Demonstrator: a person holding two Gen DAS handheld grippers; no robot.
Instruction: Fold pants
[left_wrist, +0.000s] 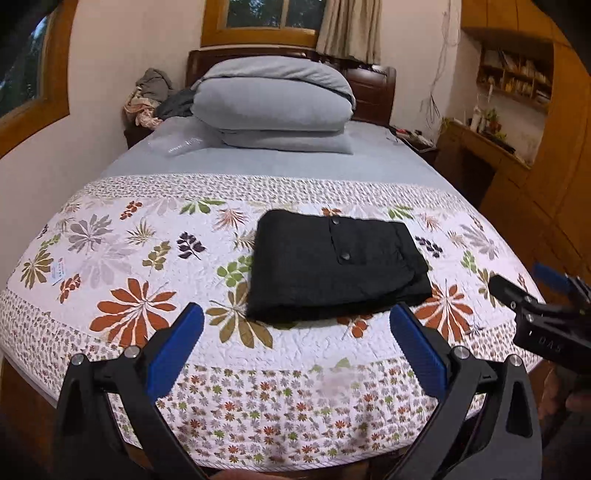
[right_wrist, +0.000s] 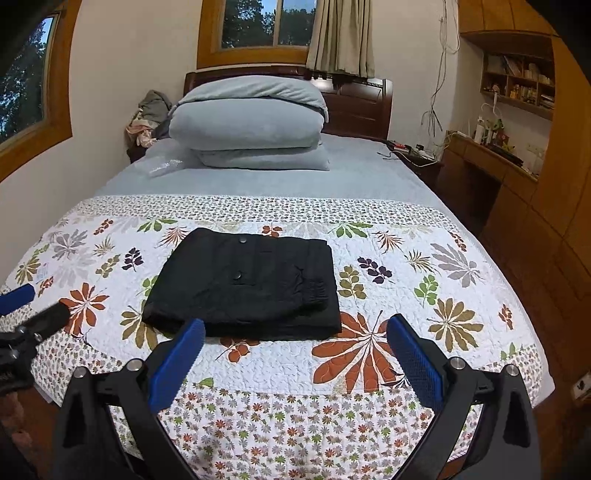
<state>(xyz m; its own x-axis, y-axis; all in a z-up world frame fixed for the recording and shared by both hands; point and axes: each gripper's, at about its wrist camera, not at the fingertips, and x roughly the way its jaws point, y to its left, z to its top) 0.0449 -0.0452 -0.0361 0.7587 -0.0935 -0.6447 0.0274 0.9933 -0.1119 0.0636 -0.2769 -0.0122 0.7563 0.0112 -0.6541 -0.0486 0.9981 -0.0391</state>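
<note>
Black pants (left_wrist: 332, 266) lie folded into a compact rectangle on the floral quilt (left_wrist: 122, 258), two snap buttons showing on top. My left gripper (left_wrist: 297, 317) hovers open just short of the bundle's near edge, with nothing between its blue pads. In the right wrist view the same folded pants (right_wrist: 247, 284) sit ahead and slightly left. My right gripper (right_wrist: 295, 332) stands open near their front edge, also holding nothing. Each gripper shows at the side of the other's view: the right gripper (left_wrist: 535, 295) and the left gripper (right_wrist: 26, 306).
The quilt (right_wrist: 406, 295) covers the foot of a bed. Stacked grey pillows (left_wrist: 273, 103) and a clothes pile (left_wrist: 147, 96) lie by the wooden headboard. A wooden desk and shelves (right_wrist: 509, 122) line the right wall. The bed edge drops off below the grippers.
</note>
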